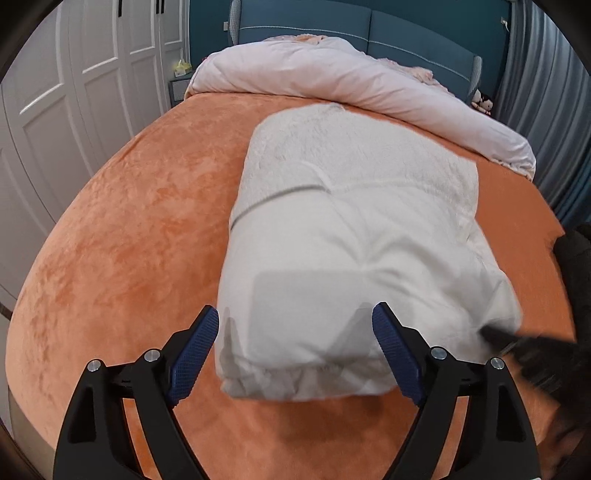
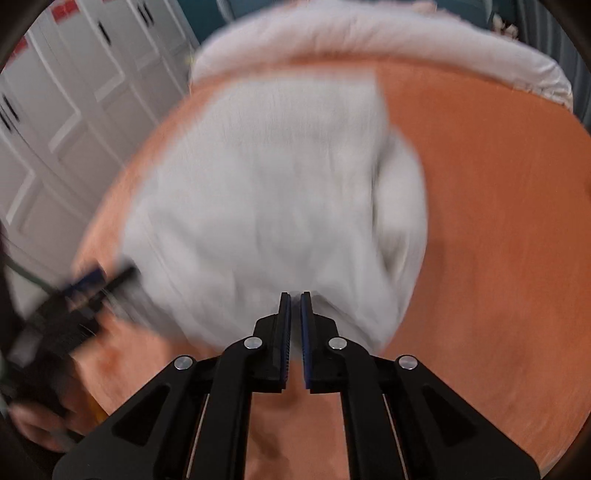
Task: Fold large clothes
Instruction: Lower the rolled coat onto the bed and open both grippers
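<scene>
A large white padded garment lies folded into a thick bundle on the orange bed cover. My left gripper is open, its blue pads either side of the bundle's near end, holding nothing. My right gripper is shut on the near edge of the white garment; this view is motion-blurred. The right gripper's dark tip touches the bundle's near right corner in the left wrist view. The left gripper shows blurred at the left of the right wrist view.
A rolled pale pink duvet lies across the far end of the bed below a blue headboard. White wardrobe doors stand to the left, grey curtains to the right. A dark object sits at the bed's right edge.
</scene>
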Available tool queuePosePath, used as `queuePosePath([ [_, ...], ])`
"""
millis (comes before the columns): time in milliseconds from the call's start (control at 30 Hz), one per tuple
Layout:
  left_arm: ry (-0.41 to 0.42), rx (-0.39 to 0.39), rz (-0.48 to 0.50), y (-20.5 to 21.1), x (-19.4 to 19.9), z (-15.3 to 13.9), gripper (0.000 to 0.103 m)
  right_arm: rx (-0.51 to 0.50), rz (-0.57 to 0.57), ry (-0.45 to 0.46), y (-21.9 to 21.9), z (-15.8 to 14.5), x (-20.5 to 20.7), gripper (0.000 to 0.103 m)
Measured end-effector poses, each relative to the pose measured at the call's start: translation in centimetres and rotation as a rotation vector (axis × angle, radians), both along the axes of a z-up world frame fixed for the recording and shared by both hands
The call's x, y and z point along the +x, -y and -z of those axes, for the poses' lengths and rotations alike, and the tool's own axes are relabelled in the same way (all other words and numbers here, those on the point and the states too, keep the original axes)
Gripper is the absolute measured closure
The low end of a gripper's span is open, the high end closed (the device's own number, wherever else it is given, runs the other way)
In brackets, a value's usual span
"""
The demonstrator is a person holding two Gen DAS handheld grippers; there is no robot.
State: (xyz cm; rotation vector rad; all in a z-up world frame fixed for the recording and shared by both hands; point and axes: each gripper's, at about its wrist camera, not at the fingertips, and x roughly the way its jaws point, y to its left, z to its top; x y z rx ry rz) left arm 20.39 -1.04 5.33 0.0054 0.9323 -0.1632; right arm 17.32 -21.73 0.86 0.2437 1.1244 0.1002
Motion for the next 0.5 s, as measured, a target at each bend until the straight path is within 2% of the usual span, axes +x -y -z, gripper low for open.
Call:
queuePosePath([
  [67, -0.011, 0.011, -0.004, 0.1, -0.4, 0.2, 0.021, 0.002, 0.023, -0.030, 0.0, 1.6, -1.2, 0.103],
  [233, 0.027, 0.030, -0.012, 0.2, -2.6, -0.7, 0.021, 0.015, 0.041, 0.072, -0.2, -1.7, -4.7, 0.095],
  [300, 0.036, 0.043, -0.007, 0.6, -3.3, -0.9, 0.021, -0.018, 0.043, 0.114, -0.6, -3.0, -6.2, 0.084],
  [433, 0.045, 0.060, -0.010, 1.0, -4.6, -1.0, 0.020, -0.060, 0.062, 0.171, -1.6, -3.9, -8.1, 0.070],
  [467, 0.047, 0.065, -0.014, 1.0, -5.0, -1.1, 0.020, -0.063, 0.072, 0.185, -1.8, -4.1, -8.8, 0.061],
  [500, 0.046, 0.071, -0.020, 1.0, -5.3, -1.0, 0.020, -0.065, 0.076, 0.193, -1.7, -4.1, -8.9, 0.056],
])
